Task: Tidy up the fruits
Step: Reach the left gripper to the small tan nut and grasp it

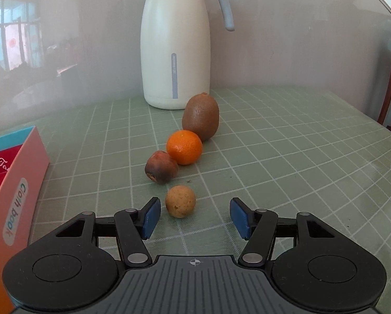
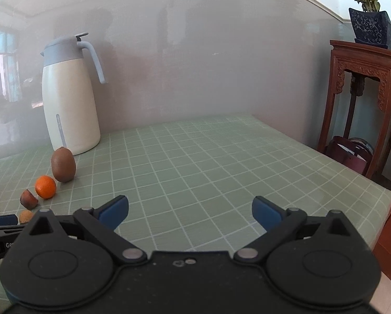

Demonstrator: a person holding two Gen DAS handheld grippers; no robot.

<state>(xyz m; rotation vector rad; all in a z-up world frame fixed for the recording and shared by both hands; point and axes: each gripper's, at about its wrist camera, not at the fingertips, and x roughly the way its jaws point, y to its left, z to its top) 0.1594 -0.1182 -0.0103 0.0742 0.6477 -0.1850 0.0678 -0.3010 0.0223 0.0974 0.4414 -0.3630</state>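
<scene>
four fruits in a diagonal row at frame centre: one tan longan (image 1: 180, 201), one dark reddish fruit (image 1: 160, 167), one orange (image 1: 184, 147), one kiwi (image 1: 200, 116), below one white jug (image 1: 175, 49). left gripper (image 1: 194, 216) parted, empty, longan just ahead between blue pads. right gripper (image 2: 190, 213) wide open, holding nothing, over bare green tablecloth (image 2: 221, 157).

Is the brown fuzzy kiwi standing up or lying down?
Standing up. The kiwi sits on its end on the green checked tablecloth, taller than wide, in front of the white jug.
</scene>
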